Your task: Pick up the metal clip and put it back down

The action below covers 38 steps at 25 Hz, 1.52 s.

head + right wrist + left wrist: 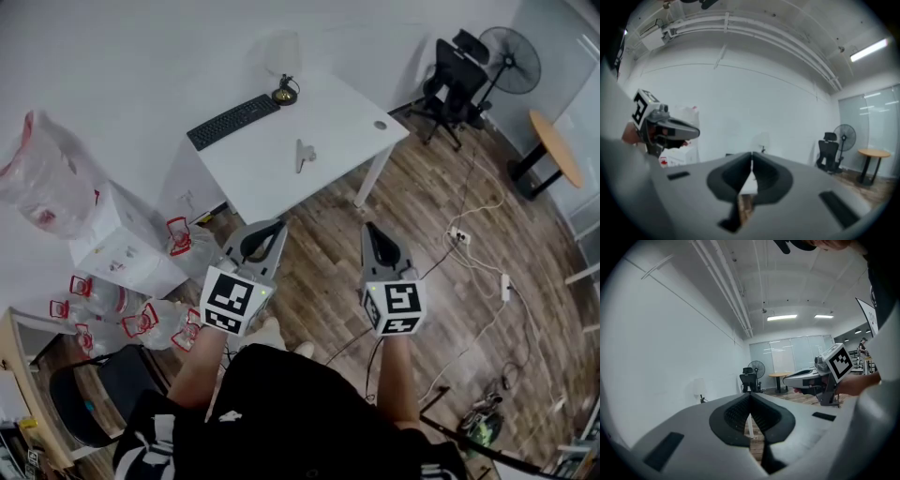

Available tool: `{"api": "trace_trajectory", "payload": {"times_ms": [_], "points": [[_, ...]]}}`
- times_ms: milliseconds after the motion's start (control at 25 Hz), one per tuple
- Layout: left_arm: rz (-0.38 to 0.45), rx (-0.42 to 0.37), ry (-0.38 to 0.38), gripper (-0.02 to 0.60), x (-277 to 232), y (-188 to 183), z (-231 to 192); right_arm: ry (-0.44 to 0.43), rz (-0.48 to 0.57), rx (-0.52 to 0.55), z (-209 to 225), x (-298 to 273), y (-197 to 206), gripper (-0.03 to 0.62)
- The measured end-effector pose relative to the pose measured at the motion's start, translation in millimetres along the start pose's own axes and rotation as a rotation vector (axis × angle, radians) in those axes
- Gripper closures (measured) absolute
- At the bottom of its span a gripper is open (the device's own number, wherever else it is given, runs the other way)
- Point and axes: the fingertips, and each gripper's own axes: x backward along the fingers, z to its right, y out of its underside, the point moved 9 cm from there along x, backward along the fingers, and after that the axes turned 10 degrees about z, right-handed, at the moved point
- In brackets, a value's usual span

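**A:** Progress on the clip job: where would you put it?

**B:** Right at the beginning, I'd judge. The small silvery metal clip lies flat on the white rectangular table, roughly mid-top. It sits apart from the black computer keyboard at the far left corner, and nothing touches it.

**A:** And the two tools?

**B:** Both are clenched on nothing. The left gripper has its jaws meeting at the tips in its own view. Only floor and a table leg show through the hollow behind them. The right gripper looks the same in its view, with tips together and nothing pinched.

**A:** How close are they to the table?

**B:** Short of it. From the head view both hang over the brown wood-plank floor, side by side in front of the person's body. They point towards the table's near edge, and the clip is well beyond either tip.

**A:** So what's done and what's left?

**B:** I can't see anything done. The clip sits where a clip waiting to be lifted would sit. What's left, as I read it, is everything: reach over the edge, part one pair of jaws, close them on the clip, raise it and set it back on the tabletop.

**A:** Which side would take it?

**B:** Hard to call. The clip lies about midway between the two lines of reach.
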Motion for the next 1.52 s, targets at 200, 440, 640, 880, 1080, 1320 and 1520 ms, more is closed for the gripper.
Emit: {"api": "trace_trajectory", "payload": {"times_ms": [200, 440, 640, 880, 1080, 1320, 1520], "points": [[0.000, -0.003, -0.013, 0.559, -5.7, -0.2, 1.7, -0.023, -0.007, 0.004, 4.9, -3.9, 3.1, 0.559], [-0.009, 0.005, -0.018, 0.560, -19.2, 5.2, -1.5, -0.045, -0.017, 0.012, 13.4, -16.7, 6.6, 0.559], [-0.008, 0.006, -0.019, 0.558, -41.4, 11.1, -17.0, -0.059, -0.030, 0.002, 24.0, -40.2, 13.2, 0.559], [-0.004, 0.020, -0.011, 0.560, -84.2, 22.7, -49.3, -0.062, -0.056, 0.005, 42.9, -85.1, 24.5, 0.559], [-0.005, 0.027, 0.009, 0.559, -127.8, 33.2, -83.9, -0.057, -0.065, 0.001, 61.6, -136.1, 32.1, 0.559], [-0.007, 0.026, 0.024, 0.560, -181.2, 36.4, -143.8, -0.058, -0.081, -0.012, 78.6, -207.6, 32.9, 0.559], [-0.007, 0.035, 0.030, 0.560, -215.2, 38.5, -197.7, -0.055, -0.100, -0.021, 84.7, -266.9, 31.2, 0.559]]}}
